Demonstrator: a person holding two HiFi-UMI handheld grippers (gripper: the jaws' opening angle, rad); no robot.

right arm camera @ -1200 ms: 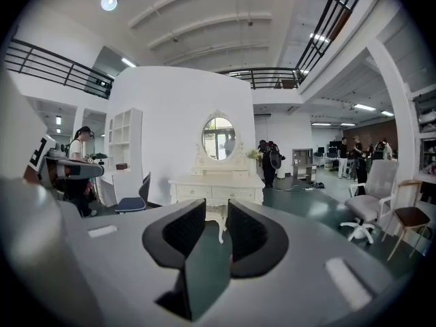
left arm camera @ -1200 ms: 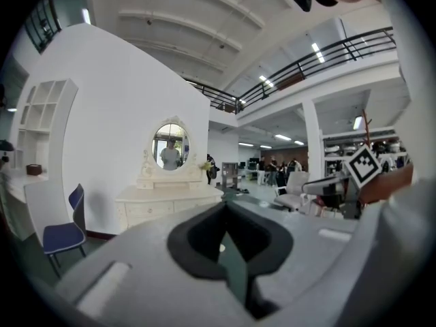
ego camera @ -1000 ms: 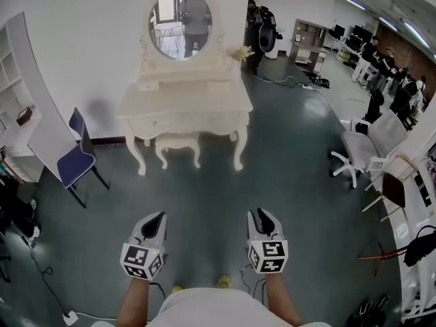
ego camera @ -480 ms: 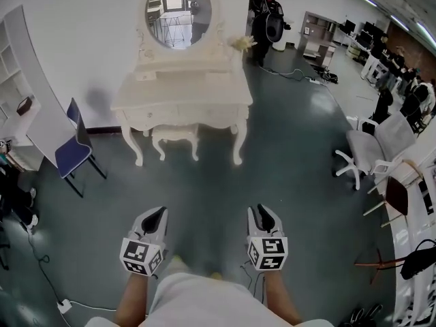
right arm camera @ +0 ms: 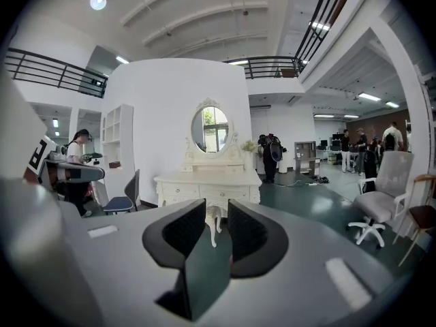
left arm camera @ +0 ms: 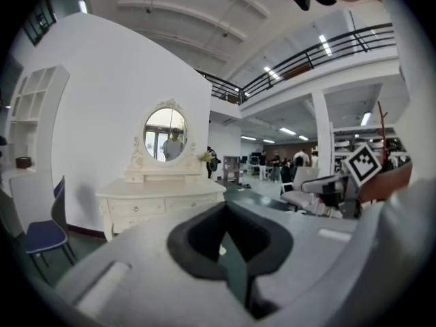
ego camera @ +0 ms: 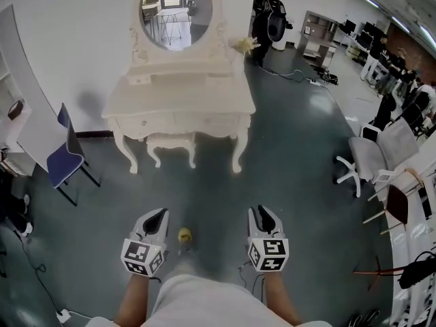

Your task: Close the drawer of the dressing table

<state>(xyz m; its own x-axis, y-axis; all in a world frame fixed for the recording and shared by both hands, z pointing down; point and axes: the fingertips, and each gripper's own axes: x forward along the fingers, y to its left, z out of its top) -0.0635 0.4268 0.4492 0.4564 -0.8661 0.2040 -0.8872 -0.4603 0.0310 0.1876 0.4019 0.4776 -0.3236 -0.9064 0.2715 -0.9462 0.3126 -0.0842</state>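
Drawer closing is not yet in reach, as I judge it. The dressing table [ego camera: 178, 101] stands against the white wall, well ahead of me across bare floor.

My left hand-held gripper [ego camera: 158, 216] and right hand-held gripper [ego camera: 259, 214] sit low in front of my waist, level with each other and apart by about the width of my body. Both point forward at the table, marker cubes nearest me, forearms running roughly parallel. That reads as a carrying pose for walking up, not a reach.

Both are released and empty. In the left gripper view the pads [left arm camera: 197, 234] stand a narrow slit apart, with only floor showing through. In the right gripper view the slit [right arm camera: 216, 230] is a little wider and frames a white leg under the table.

One yellow shoe [ego camera: 184, 235] shows on the floor between the two. Farther out, a stool [ego camera: 172, 144] is tucked under the surface, so I would likely lean over it. A blue chair [ego camera: 65, 157] stands to the table's left.

The oval mirror [ego camera: 176, 11] rises behind the surface. The small upper drawer [ego camera: 139, 80] at its left foot seems to sit slightly proud. I cannot tell from here whether it is the open one. The front drawers [ego camera: 174, 120] look flush.
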